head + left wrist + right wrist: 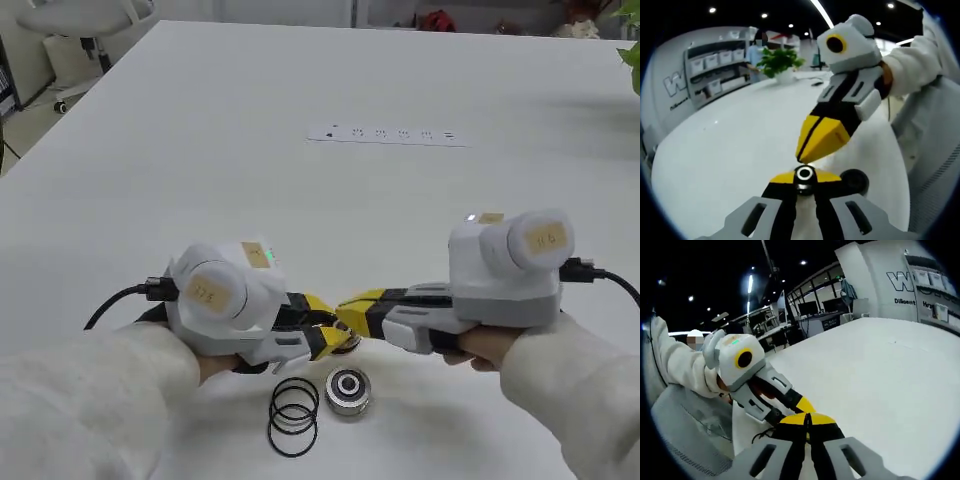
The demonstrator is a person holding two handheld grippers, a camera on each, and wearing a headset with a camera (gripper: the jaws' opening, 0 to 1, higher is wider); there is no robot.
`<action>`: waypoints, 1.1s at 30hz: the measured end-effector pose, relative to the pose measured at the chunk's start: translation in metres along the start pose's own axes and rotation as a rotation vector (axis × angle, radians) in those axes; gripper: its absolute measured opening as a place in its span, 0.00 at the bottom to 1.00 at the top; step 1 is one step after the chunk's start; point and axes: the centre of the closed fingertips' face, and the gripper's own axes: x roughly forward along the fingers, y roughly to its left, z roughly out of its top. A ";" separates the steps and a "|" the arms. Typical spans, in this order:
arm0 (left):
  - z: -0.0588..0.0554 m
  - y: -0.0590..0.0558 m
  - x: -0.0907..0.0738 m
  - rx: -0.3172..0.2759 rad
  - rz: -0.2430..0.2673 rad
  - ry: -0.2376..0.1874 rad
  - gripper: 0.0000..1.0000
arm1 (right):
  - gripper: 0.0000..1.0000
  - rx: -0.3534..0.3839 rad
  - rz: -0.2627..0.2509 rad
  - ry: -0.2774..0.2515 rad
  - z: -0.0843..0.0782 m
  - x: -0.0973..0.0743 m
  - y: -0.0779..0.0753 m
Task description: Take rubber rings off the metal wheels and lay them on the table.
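Metal wheel (805, 174) is sitting clamped in the left gripper (804, 183) — the right gripper (803, 157), jaws together, is pointing tip-first at its rim from opposite; three rubber rings (293, 411) are lying on the table (300, 210).

large "W" lettering on the white wall (875, 270), smaller line below starting "Diligent", rest blurred

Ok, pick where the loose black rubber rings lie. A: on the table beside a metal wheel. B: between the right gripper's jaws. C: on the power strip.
A: in the head view the rubber rings lie flat on the table, next to a metal wheel.
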 end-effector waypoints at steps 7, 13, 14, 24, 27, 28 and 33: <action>0.000 0.000 0.000 0.000 0.005 -0.001 0.13 | 0.00 0.051 0.034 0.095 -0.031 -0.002 0.001; 0.000 0.000 0.000 0.001 0.005 -0.002 0.13 | 0.00 0.091 0.038 0.112 -0.039 -0.009 -0.007; 0.000 0.000 0.000 0.001 0.005 -0.003 0.13 | 0.00 0.091 0.032 0.121 -0.041 -0.010 -0.010; 0.000 0.000 0.000 -0.003 0.002 -0.011 0.13 | 0.18 0.074 0.062 0.165 -0.060 -0.006 -0.002; 0.000 0.000 0.000 -0.004 0.002 -0.011 0.13 | 0.26 0.061 0.057 0.151 -0.062 0.000 0.002; 0.000 0.000 0.000 -0.005 0.002 -0.011 0.13 | 0.28 0.042 0.051 0.147 -0.062 0.002 0.002; 0.000 -0.001 0.000 -0.006 0.002 -0.012 0.13 | 0.28 0.044 0.034 0.101 -0.056 0.005 0.001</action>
